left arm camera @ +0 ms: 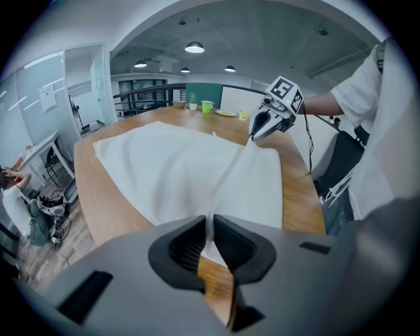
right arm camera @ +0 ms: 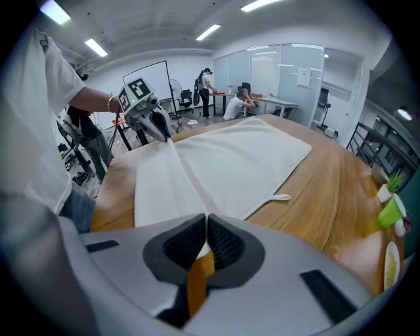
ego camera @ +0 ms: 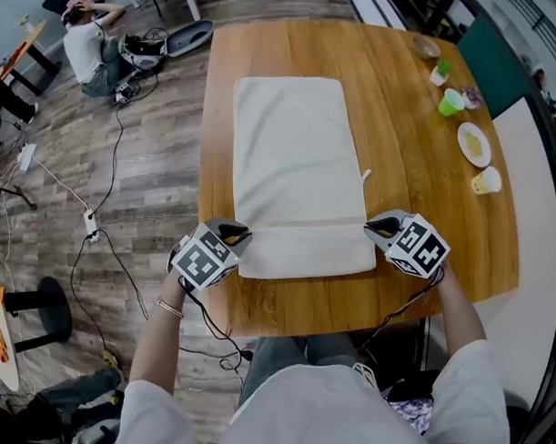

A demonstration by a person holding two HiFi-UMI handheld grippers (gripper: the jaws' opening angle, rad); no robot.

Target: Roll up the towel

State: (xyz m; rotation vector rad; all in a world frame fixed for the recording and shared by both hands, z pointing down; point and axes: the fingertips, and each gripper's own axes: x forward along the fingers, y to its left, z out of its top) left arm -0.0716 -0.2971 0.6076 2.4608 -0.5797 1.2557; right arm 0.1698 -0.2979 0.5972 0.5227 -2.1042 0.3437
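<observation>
Towel (ego camera: pixel 294 152) lies flat along the wooden table (ego camera: pixel 422 166), its near end doubled over into a band. My left gripper (ego camera: pixel 235 233) is pinched nearly closed on the band's left corner, and my right gripper (ego camera: pixel 380 227) is clamped on its right corner. The gripped cloth vanishes between the pads, and the marker cubes hide my hands.

One towel (ego camera: pixel 299 161), one table (ego camera: pixel 423 211), two grippers (left gripper (ego camera: pixel 242 234), right gripper (ego camera: pixel 373 227)), one plate (ego camera: pixel 474 144), one green cup (ego camera: pixel 451 101), one yellow cup (ego camera: pixel 485 180).
</observation>
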